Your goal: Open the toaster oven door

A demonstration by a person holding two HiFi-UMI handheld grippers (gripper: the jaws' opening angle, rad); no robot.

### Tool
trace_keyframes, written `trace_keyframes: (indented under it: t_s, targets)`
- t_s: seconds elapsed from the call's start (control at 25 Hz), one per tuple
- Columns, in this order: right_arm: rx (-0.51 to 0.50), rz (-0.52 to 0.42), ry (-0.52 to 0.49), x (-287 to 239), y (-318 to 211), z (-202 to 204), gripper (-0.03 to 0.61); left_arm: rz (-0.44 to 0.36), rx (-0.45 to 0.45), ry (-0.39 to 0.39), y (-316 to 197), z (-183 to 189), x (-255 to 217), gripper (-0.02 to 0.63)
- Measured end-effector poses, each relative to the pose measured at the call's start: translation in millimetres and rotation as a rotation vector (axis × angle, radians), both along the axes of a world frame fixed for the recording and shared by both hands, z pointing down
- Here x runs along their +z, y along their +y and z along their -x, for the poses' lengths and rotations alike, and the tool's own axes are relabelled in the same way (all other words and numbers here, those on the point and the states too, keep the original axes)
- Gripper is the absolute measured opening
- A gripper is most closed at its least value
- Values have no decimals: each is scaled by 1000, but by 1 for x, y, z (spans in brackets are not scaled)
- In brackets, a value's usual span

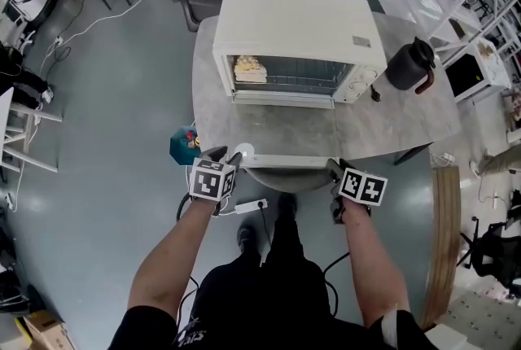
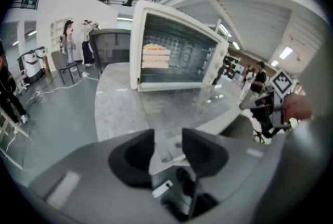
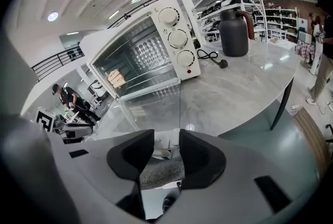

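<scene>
Left hand-held gripper (image 1: 225, 155), right hand-held gripper (image 1: 334, 168), door (image 1: 285, 137) down flat, crosswise

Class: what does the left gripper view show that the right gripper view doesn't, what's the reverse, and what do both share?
Left gripper view only: the right gripper at the picture's right edge. Right gripper view only: three control knobs, a dark jug, the left gripper, and the white door handle gripped in this gripper's own tongs. Both: the toaster oven, its glass door folded down flat, and bread inside.
</scene>
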State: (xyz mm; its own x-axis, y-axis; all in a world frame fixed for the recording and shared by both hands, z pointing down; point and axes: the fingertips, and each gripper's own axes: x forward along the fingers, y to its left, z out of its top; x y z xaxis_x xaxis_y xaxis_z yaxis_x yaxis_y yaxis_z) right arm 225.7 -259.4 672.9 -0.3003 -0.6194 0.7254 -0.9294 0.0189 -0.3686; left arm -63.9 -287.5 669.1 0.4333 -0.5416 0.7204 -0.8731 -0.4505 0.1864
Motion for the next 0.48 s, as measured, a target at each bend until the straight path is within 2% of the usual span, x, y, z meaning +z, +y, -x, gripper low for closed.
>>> trace_keyframes:
  t_s: [0.32, 0.48]
  targets:
    - [15, -1, 10, 7, 3, 0, 144, 10, 31, -16, 5, 2, 9, 170]
    - [53, -22, 2, -1, 4, -6, 144, 2, 55, -20, 4, 0, 2, 170]
